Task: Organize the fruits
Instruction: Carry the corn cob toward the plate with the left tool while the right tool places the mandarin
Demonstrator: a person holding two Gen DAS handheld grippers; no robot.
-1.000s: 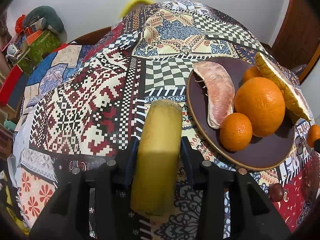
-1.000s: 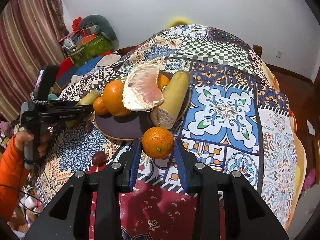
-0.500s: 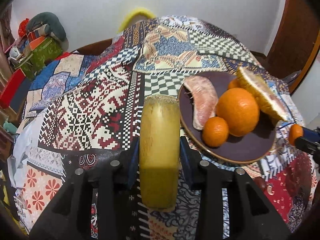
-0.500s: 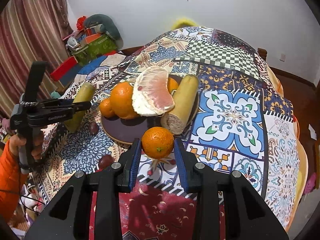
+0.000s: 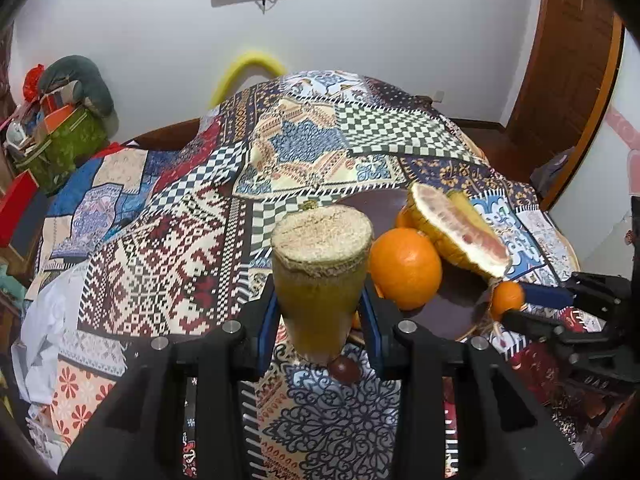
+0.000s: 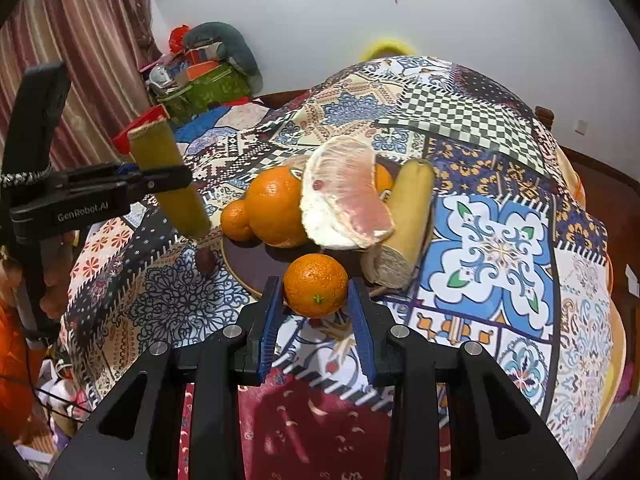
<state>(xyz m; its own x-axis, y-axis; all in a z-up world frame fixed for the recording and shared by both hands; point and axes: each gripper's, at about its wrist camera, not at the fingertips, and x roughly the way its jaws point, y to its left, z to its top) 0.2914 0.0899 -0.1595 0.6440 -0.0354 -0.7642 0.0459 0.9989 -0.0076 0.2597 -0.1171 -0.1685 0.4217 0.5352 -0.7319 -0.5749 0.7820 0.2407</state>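
Observation:
My left gripper [image 5: 320, 320] is shut on a yellow-green sugarcane piece [image 5: 320, 276], held tilted up above the table left of the dark plate [image 5: 452, 312]; it also shows in the right wrist view [image 6: 170, 184]. My right gripper [image 6: 316, 320] is shut on a small orange [image 6: 316, 285], just in front of the plate's [image 6: 256, 260] near rim. On the plate lie a big orange [image 6: 276, 206], a small orange [image 6: 236, 220], a pomelo segment [image 6: 344, 200] and a second sugarcane piece [image 6: 404, 224].
A patchwork cloth [image 6: 500, 248] covers the round table. A dark round fruit [image 6: 206, 260] lies on the cloth left of the plate, also seen under the left gripper [image 5: 344, 368]. Clutter and a green box [image 6: 200, 88] stand at the far left by the curtain.
My left gripper has lifted and tipped the sugarcane piece upward, so its cut end now faces the camera. My right gripper with the small orange has moved closer to the plate's rim.

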